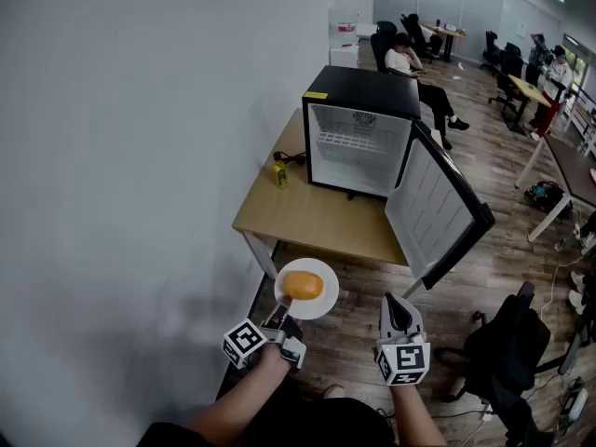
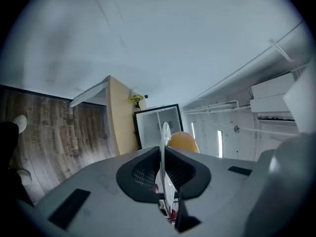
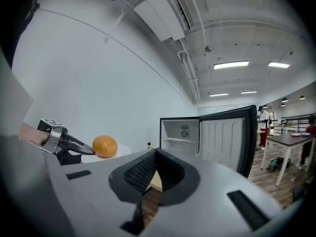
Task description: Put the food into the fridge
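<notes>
There is one black fridge [image 1: 358, 133] on one wooden table [image 1: 312, 220]. Its one door [image 1: 438, 214] hangs wide open, toward 4 o'clock from the fridge box. Inside the fridge is one wire shelf [image 1: 346, 142], and nothing sits on it. One small yellow bottle [image 1: 279, 173] stands on the table, just beside the fridge at its 9 o'clock.

There are two grippers. The left gripper [image 1: 282, 312] pinches the rim of one white plate [image 1: 324, 307]. In the left gripper view the plate is seen edge-on, squeezed tight between the two jaws. One round orange piece of food [image 1: 303, 285] sits in the middle of the plate. The plate is up in the air, near the front edge of the table at its 6 o'clock. From the plate, the open fridge is at 12 o'clock. The food is not in the fridge yet.

The right gripper [image 1: 397, 299] is at 3 o'clock from the plate, apart from it. Its two jaws are pressed together with nothing between them. It points toward the open door.

One person sits in a chair [image 1: 402, 59] behind the fridge, at its 1 o'clock.
</notes>
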